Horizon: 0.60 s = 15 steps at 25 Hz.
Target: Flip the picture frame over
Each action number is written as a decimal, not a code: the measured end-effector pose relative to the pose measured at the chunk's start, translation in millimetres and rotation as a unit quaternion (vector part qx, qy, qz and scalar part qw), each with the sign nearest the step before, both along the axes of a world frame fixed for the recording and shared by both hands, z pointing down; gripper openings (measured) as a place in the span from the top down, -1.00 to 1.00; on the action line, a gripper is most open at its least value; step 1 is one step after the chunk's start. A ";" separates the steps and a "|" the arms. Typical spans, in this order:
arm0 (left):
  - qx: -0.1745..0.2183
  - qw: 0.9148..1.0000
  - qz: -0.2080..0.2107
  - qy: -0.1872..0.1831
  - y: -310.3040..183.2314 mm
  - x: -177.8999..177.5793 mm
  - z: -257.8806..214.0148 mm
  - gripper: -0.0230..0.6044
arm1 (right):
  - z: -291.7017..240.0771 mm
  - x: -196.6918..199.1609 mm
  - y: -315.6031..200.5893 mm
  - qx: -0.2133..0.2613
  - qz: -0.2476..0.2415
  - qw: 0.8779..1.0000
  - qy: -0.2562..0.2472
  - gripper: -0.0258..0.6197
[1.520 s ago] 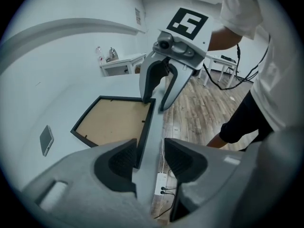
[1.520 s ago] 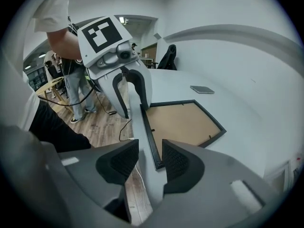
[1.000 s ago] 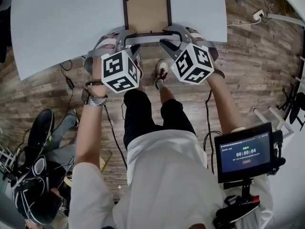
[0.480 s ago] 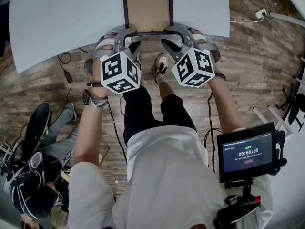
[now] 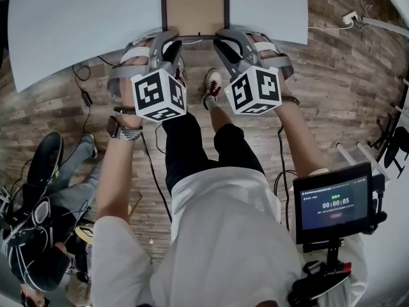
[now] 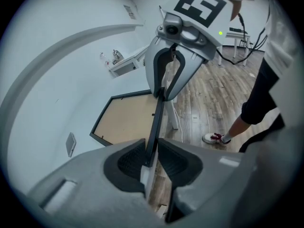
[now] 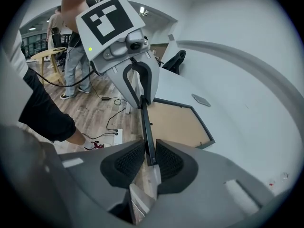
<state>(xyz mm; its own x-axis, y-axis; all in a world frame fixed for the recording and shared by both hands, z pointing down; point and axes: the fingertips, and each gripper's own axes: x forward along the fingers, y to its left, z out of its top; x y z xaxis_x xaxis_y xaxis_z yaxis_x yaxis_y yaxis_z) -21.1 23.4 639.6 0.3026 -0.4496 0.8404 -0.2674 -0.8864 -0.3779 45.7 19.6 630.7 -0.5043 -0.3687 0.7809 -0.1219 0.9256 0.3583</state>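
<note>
Jaws of the left gripper and of the right gripper are seen closing on the same thin black near rail of the picture frame, which stands edge-on between each pair of ribbed pads and appears to be touched by them on both sides. The frame is laid flat on the white counter with its brown backing board turned upward, so the display side is judged to face down. Its long axis is directed straight away from the person, and the short near rail is set crosswise at the counter's near edge, seemingly just over it. The left end of that rail is taken by the left gripper and the right end by the right gripper, so each gripper is seen from the other along the rail. Neither hand is placed nearer than the other; both are angled downward at the rail from the person's side, and the rest of the frame is stretched out beyond the jaws across the counter. The coming turn is therefore judged to hinge on this shared rail: it would likely have to be raised evenly at both ends so that the frame can be swung over about its far short edge.
</note>
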 end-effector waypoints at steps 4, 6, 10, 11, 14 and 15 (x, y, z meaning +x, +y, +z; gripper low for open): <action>0.010 1.000 -0.001 -0.004 5.6 -3.1 -1.3 0.67 | -1.1 -2.7 5.7 0.004 -0.004 1.000 -0.004 0.70; 0.007 1.000 0.002 -0.007 7.4 -5.1 -1.2 0.68 | -1.0 -4.8 7.2 -0.003 -0.006 1.000 -0.003 0.71; -0.007 1.000 0.010 -0.011 13.7 -5.5 -1.2 0.70 | -0.7 -5.6 11.5 -0.020 -0.015 1.000 0.006 0.72; -0.010 1.000 0.012 -0.010 16.2 -4.7 -1.8 0.71 | -1.2 -5.0 13.3 -0.024 -0.017 1.000 0.007 0.72; -0.018 1.000 0.014 -0.005 22.2 -1.5 -8.2 0.72 | -7.6 -2.2 17.8 -0.035 -0.023 0.999 0.006 0.73; -0.020 1.000 0.014 -0.002 23.2 -1.1 -11.5 0.72 | -11.1 -1.8 18.7 -0.040 -0.025 0.999 0.004 0.73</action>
